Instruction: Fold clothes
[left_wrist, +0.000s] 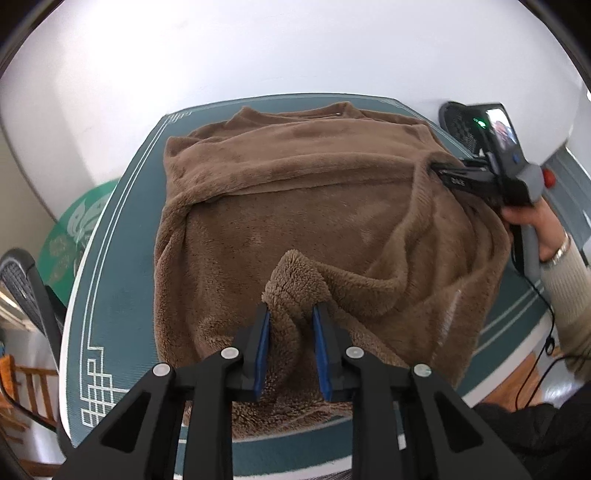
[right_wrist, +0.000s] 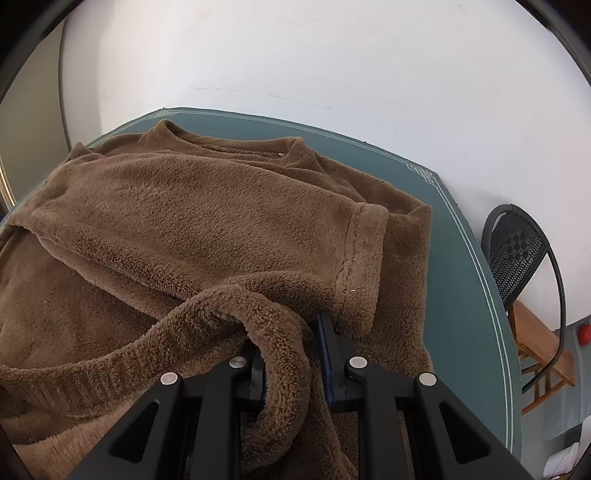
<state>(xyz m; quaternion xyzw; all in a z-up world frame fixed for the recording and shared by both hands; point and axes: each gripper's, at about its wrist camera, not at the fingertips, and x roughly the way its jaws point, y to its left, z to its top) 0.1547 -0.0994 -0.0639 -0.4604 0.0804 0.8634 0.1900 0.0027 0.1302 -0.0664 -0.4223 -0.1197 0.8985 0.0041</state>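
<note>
A brown fleece sweater (left_wrist: 288, 221) lies on the teal table mat (left_wrist: 122, 236), collar at the far side, sleeves folded across the body. My left gripper (left_wrist: 291, 314) grips the bottom hem, which is lifted and turned back over the body. My right gripper (right_wrist: 291, 332) holds the hem's ribbed edge (right_wrist: 273, 332) between its jaws, near the folded sleeve cuff (right_wrist: 362, 258). In the left wrist view the right gripper (left_wrist: 439, 171) sits at the sweater's right edge, held by a hand. The sweater (right_wrist: 184, 221) fills the right wrist view.
The mat (right_wrist: 461, 277) covers a white-rimmed table against a white wall. A black mesh chair (right_wrist: 524, 251) stands to the right, another chair (left_wrist: 26, 291) at the left. A green round mat (left_wrist: 74, 236) lies on the floor. A cable (left_wrist: 543, 332) hangs from the right gripper.
</note>
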